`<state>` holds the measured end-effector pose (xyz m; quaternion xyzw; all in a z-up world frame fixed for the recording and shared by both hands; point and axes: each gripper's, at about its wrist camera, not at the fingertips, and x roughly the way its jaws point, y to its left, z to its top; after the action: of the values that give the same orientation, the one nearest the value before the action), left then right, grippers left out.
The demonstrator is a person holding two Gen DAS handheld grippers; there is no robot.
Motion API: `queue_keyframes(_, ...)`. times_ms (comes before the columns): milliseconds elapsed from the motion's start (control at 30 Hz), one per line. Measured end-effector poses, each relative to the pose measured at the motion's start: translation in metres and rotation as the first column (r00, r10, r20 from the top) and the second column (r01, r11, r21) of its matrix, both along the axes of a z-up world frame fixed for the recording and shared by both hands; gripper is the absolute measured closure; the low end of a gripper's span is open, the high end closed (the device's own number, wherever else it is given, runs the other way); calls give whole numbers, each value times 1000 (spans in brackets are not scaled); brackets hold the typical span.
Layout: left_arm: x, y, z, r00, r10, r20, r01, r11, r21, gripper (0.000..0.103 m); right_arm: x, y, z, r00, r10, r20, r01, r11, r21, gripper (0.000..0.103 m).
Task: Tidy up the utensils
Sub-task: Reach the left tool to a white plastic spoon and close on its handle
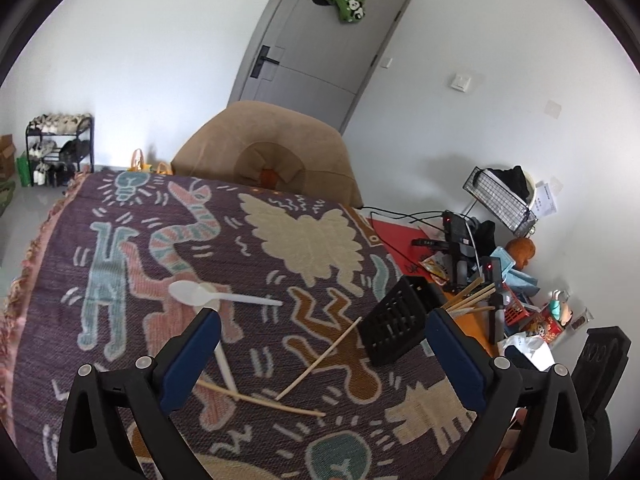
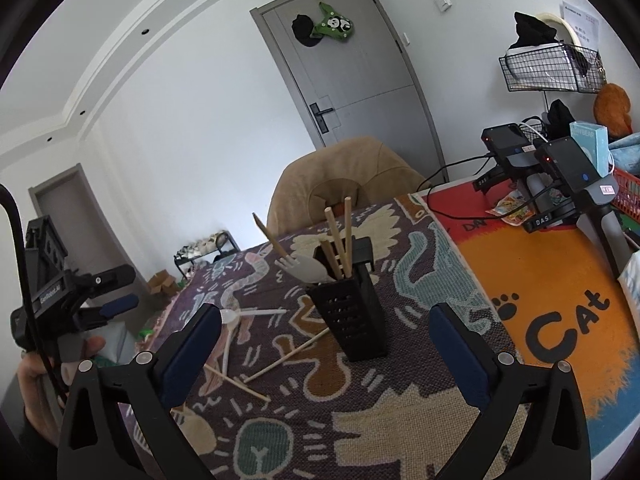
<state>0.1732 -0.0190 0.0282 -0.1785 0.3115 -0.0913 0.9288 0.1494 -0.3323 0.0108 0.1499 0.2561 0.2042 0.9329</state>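
A black perforated utensil holder (image 2: pixel 352 312) stands on the patterned cloth, holding several wooden chopsticks (image 2: pixel 338 240) and a white plastic fork (image 2: pixel 304 269); it also shows in the left wrist view (image 1: pixel 394 322). Two white plastic spoons (image 1: pixel 208 298) (image 1: pixel 226 368) and two loose chopsticks (image 1: pixel 318 360) (image 1: pixel 264 399) lie on the cloth to its left. My left gripper (image 1: pixel 322 344) is open and empty above these loose utensils. My right gripper (image 2: pixel 324 342) is open and empty, close in front of the holder. The left gripper also shows at the right wrist view's left edge (image 2: pixel 116 304).
A tan chair (image 1: pixel 268 156) stands behind the table. Black devices on stands (image 2: pixel 560 168), cables, a red basket (image 2: pixel 626 192) and clutter fill the table's right side on an orange cat mat (image 2: pixel 560 300). A wire basket (image 2: pixel 552 68) hangs on the wall.
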Motion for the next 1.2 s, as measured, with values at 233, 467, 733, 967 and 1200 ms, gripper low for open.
queue_keyframes(233,-14,32,-23,997,45,-64,-48,998,-47,1,-3,14,-6,1000,30,-3,-30,999,-24,0)
queue_keyframes(467,-22,59,-46,987,102,-124,-113,990,-84,7,-3,31,-17,997,74,-2,-74,995,-62,0)
queue_keyframes(733,-10,72,-78,971,83,-226,-120,981,-152,39,0,56,-32,994,106,-21,-108,988,-113,10)
queue_keyframes(967,6,86,-112,945,110,-307,-174,966,-189,50,5,74,-47,992,116,-53,-123,978,-168,19)
queue_keyframes(1200,27,95,-141,921,138,-365,-222,954,-200,61,8,88,-54,990,121,-66,-132,970,-204,19)
